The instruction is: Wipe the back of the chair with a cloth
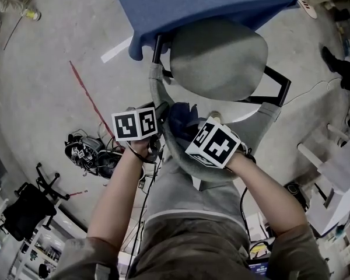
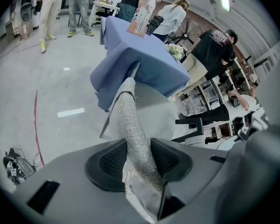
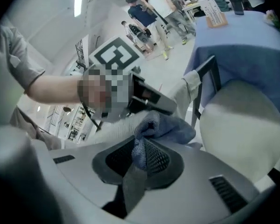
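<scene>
Two grippers meet at chair back (image 1: pixel 154 83) in head view: left gripper (image 1: pixel 157 140) on its top rim, right gripper (image 1: pixel 185 130) just beside it, blue cloth (image 1: pixel 179 116) bunched at rim. Grey seat (image 1: pixel 219 57) beyond, partly under blue tablecloth (image 1: pixel 204 4).
Left gripper view: jaws partway apart, clamped on woven edge of chair back.
Right gripper view: jaws nearly together, pinching fold of blue cloth.

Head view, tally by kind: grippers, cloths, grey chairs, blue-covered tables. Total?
Grey chairs: 1, the grey chair
Cloths: 1, the blue cloth
Blue-covered tables: 1, the blue-covered table
Grippers: 2, the left gripper clamped on the grey chair's back edge and the right gripper gripping the blue cloth
Total: 5
</scene>
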Motion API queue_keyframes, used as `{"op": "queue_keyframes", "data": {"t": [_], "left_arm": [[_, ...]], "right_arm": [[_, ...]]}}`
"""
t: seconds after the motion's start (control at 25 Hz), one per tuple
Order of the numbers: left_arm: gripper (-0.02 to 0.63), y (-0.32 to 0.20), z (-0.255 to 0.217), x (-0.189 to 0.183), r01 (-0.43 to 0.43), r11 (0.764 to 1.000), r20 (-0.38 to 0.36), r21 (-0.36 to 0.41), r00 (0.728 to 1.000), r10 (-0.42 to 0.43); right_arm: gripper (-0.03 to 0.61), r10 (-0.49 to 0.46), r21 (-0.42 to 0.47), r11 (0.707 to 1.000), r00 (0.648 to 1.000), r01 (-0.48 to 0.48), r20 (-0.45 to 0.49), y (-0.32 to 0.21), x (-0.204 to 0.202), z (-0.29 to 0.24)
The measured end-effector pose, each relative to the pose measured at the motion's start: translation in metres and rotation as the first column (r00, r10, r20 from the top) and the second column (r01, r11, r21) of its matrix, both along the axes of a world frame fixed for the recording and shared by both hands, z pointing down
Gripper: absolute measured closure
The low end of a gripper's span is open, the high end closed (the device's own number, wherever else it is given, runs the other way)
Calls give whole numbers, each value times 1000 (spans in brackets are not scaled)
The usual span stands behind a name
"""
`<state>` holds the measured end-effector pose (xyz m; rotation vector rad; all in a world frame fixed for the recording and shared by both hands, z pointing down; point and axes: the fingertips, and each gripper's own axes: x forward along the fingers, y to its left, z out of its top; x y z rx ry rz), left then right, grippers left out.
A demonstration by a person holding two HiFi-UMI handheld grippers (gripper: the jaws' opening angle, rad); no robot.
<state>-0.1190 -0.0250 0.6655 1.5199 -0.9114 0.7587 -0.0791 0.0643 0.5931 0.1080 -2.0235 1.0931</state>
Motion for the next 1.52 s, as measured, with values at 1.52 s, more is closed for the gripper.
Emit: {"op": "queue_keyframes", "data": {"t": [1.52], "left_arm": [[436,0,2,-2,14,1000,0,-9,1000,-14]], "right_arm": [[512,45,56,997,997,-49,62,1,-27,-53]]}}
